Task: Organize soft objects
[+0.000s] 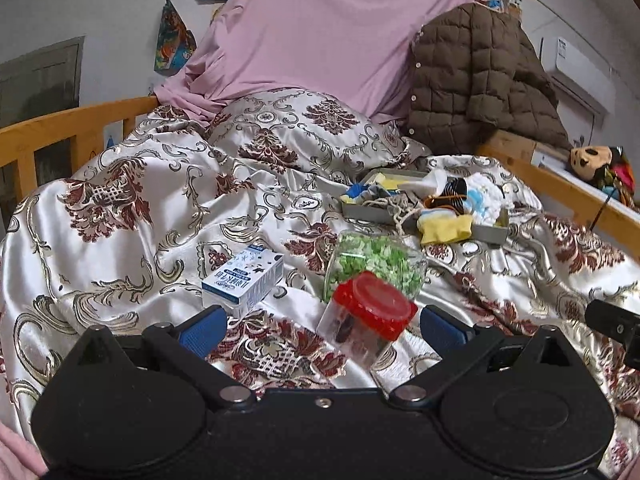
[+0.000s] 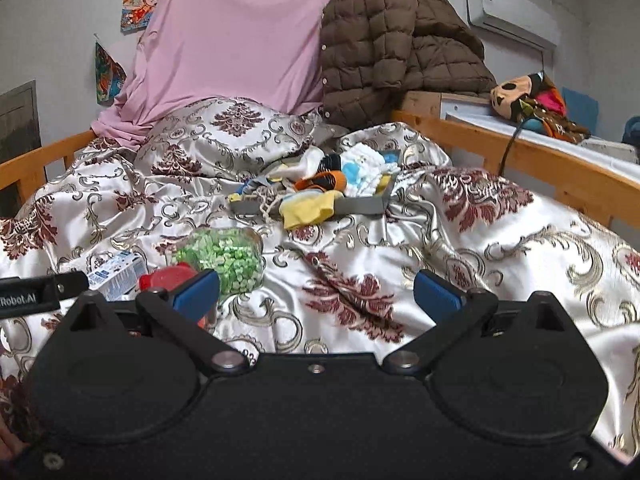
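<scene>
A grey tray [image 1: 491, 234] [image 2: 362, 205] sits on the patterned bedspread, piled with soft items. Among them are a yellow sock [image 1: 444, 230] [image 2: 307, 210] hanging over its front edge, an orange-and-black striped sock [image 1: 449, 197] [image 2: 325, 180], a white-and-blue cloth [image 1: 485, 198] [image 2: 362, 172] and a knotted cord [image 1: 396, 209]. My left gripper [image 1: 320, 328] is open low over the bed. A red-lidded clear jar [image 1: 370, 314] lies between its blue fingers, untouched. My right gripper [image 2: 316, 292] is open over bare bedspread, well short of the tray.
A clear container of green bits [image 1: 372, 266] [image 2: 224, 256] and a blue-white carton [image 1: 244, 280] [image 2: 120, 274] lie near the jar. Wooden bed rails [image 1: 60, 128] [image 2: 520, 156] run along both sides. A pink sheet [image 1: 320, 40], brown quilted jacket [image 2: 400, 48] and plush toy [image 2: 524, 98] are behind.
</scene>
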`<state>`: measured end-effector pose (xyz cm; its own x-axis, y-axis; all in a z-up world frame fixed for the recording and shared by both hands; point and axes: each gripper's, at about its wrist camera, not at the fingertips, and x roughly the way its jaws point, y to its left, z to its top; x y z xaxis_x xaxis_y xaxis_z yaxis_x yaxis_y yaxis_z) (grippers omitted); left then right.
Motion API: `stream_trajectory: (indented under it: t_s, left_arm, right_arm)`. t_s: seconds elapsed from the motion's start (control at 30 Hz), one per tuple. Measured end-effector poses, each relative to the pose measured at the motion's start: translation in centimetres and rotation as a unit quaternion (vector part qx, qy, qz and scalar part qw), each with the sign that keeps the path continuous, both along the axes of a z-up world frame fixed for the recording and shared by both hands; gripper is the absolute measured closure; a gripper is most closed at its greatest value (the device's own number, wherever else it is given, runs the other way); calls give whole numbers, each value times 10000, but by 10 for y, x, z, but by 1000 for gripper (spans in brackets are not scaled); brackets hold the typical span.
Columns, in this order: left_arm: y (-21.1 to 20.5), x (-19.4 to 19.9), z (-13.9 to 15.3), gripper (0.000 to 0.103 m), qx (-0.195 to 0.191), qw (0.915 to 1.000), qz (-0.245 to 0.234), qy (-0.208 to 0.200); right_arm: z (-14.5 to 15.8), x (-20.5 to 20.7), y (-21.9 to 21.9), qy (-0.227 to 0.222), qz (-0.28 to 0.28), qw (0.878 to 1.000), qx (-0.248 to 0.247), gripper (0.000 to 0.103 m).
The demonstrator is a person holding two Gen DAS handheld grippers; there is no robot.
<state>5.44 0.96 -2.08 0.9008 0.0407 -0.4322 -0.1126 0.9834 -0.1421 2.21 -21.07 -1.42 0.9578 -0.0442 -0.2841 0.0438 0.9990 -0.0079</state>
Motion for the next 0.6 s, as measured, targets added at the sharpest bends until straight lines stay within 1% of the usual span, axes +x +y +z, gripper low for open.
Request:
stream_trajectory:
  t_s: [0.07,0.17,0.23,0.6]
  left_arm:
    - [-1,-1,-4,1,19,10000,19,22]
    - [1,0,-7,1,-93,9999,48,77]
    - [2,0,-9,1,-101,9999,86,92]
    - [-1,3,-15,1,63,9998,131,133]
  right_arm:
    - [-4,-1,2,-22,-9,10000,-32,1]
    - [-8,-2,4,-39,-52,9999,-116,1]
    - [-8,-1,4,-31,-65,9999,-120,1]
    - [-16,6,1,135,-71,9999,-39,1]
